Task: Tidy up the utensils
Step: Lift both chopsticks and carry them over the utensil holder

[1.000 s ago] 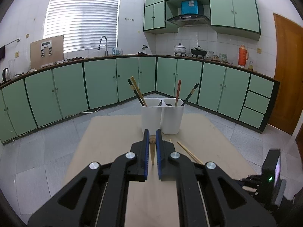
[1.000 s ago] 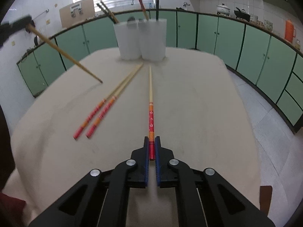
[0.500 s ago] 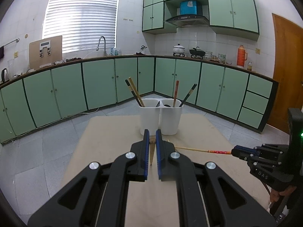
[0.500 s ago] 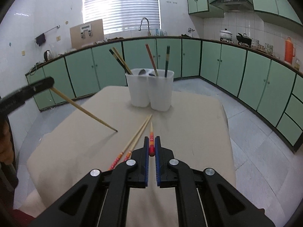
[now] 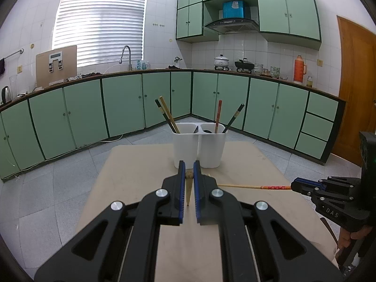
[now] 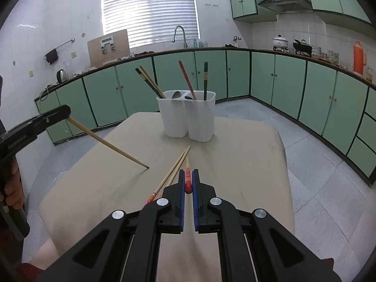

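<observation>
So I've got a chopstick in each hand. My left gripper [image 5: 189, 172] has its fingers clamped on a plain wooden chopstick [image 6: 108, 142], thick end pinched, tip angled down just at the table [image 6: 246, 164] near its left edge. My right gripper [image 6: 188, 179] is clamped on the red-ended chopstick [image 5: 253, 186], held off the table. Two more chopsticks [image 6: 174, 171] lie side by side mid-table, pointing at the white two-compartment holder [image 6: 186, 117] near the far edge, which has chopsticks and spoons in it.
</observation>
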The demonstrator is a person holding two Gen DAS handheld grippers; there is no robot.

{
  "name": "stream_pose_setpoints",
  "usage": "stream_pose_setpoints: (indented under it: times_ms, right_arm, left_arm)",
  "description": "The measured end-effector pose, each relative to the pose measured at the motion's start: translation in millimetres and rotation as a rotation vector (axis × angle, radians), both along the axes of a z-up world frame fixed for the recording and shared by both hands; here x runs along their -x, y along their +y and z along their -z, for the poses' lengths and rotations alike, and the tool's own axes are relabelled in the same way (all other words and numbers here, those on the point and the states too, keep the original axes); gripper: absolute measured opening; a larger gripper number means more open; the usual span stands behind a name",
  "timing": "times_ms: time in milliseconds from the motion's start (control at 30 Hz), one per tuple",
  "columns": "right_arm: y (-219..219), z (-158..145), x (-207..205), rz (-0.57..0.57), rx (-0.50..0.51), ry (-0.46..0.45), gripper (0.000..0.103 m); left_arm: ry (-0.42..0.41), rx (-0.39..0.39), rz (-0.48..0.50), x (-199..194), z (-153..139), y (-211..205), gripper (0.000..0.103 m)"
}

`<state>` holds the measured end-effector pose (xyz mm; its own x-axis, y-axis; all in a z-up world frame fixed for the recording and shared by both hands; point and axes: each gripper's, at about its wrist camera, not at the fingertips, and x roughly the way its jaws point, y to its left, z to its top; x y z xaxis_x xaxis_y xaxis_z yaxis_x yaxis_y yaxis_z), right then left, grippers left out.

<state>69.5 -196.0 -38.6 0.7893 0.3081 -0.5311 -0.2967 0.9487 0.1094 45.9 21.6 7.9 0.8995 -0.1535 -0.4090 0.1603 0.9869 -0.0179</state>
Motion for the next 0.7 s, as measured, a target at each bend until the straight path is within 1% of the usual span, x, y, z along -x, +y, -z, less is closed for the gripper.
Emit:
stream_pose_setpoints:
  times_ms: [400, 500, 700]
  right_arm:
    - [-4.8, -31.0, -4.3, -0.016, -0.029, -0.069, 0.006]
    - [-5.0, -44.4, -12.3, -0.025, -0.032, -0.088, 0.006]
    - [-5.3, -63.4, -33.8, -0.039, -0.055, -0.091, 0.006]
  left_arm:
    - [-0.011, -0.003, 0.017, -3.2, -1.0, -0.1, 0.006]
    - [-0.013, -0.003, 0.018, -6.7, -2.1, 1.1, 0.006]
    - [-0.018, 0.015, 0.021, -17.3, -6.3, 3.0, 0.006]
